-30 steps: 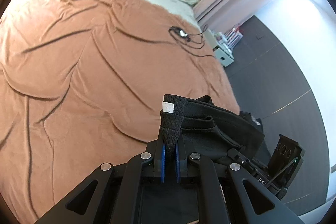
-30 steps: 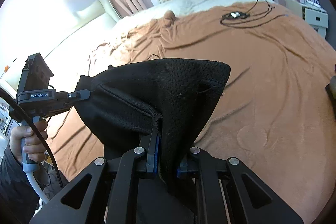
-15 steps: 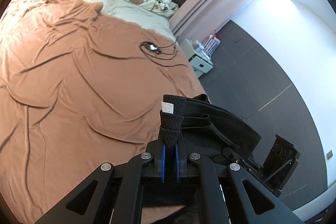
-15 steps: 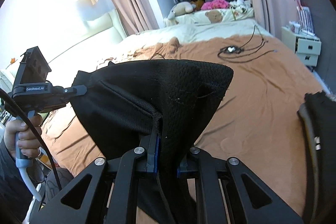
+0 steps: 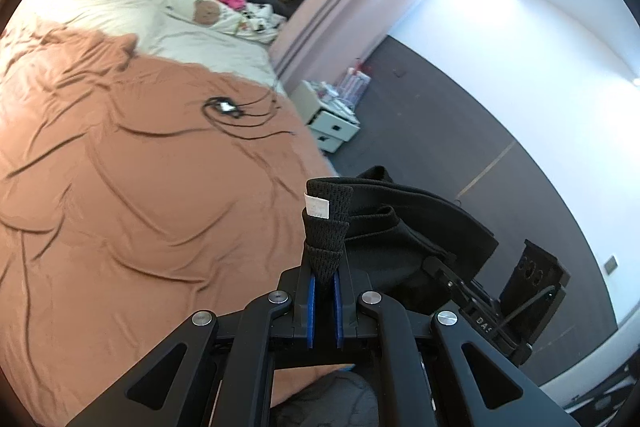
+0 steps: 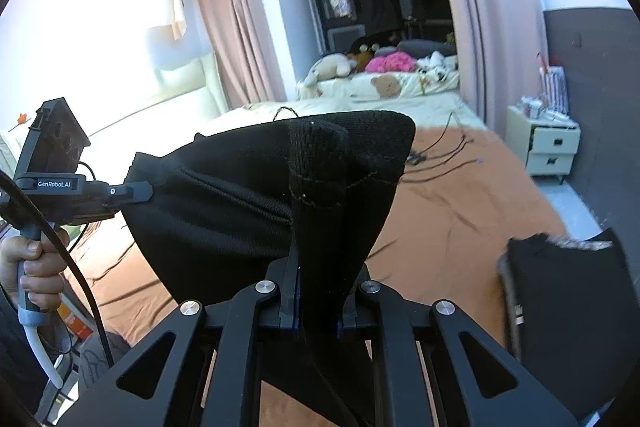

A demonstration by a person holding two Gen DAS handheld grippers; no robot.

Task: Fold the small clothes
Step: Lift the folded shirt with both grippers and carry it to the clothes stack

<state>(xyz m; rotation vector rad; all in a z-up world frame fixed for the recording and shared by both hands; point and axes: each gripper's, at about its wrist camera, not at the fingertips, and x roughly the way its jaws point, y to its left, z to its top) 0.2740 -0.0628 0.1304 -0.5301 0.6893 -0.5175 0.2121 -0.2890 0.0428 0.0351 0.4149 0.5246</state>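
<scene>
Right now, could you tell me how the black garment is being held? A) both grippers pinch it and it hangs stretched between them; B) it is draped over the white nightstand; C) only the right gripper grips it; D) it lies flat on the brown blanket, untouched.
A: the left gripper and the right gripper are each shut on the black garment, which spans between them above the brown blanket.

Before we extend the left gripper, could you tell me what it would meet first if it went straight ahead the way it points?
Beyond the black garment in its jaws, the left gripper points toward the room's dark far end; nothing nearer appears, though depth is unclear.
</scene>
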